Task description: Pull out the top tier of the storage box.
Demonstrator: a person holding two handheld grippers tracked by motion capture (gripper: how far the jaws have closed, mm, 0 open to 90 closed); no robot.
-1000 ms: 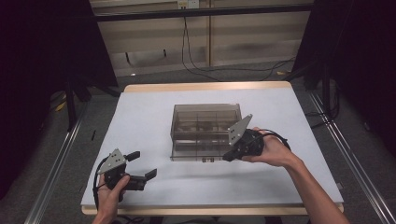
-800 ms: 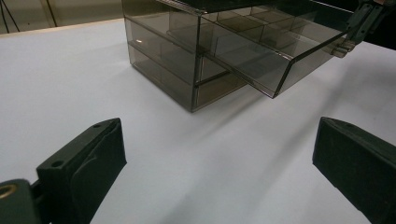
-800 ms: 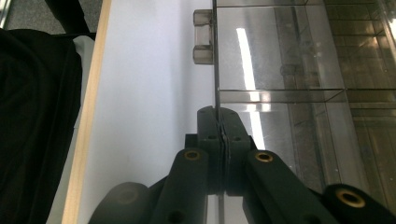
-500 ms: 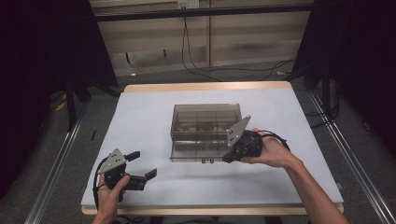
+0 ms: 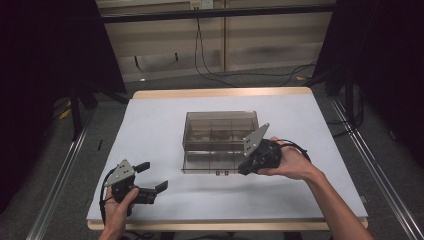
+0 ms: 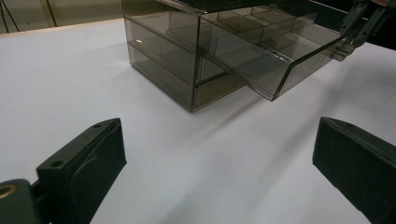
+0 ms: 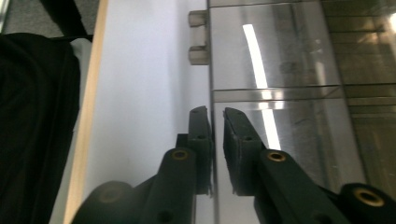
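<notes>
The left gripper (image 5: 150,182) sits low on the white table (image 5: 160,125), near the front edge, and its two blocky black jaws are spread wide with nothing between them. A hand (image 5: 120,205) holds it from below. In the middle of the table stands a smoky see-through plastic box (image 5: 220,127) with flat shiny walls and little square rooms inside. Its top drawer (image 6: 280,56) sticks out toward the person. The left gripper view shows that from the side, with the drawer hanging out over the table. The right gripper (image 5: 243,169) is at the drawer's front wall. The right gripper view shows its jaws on each side of that thin wall, and they have just been opening a little, so small gaps show. The right hand (image 5: 290,162) reaches in level from the right.
</notes>
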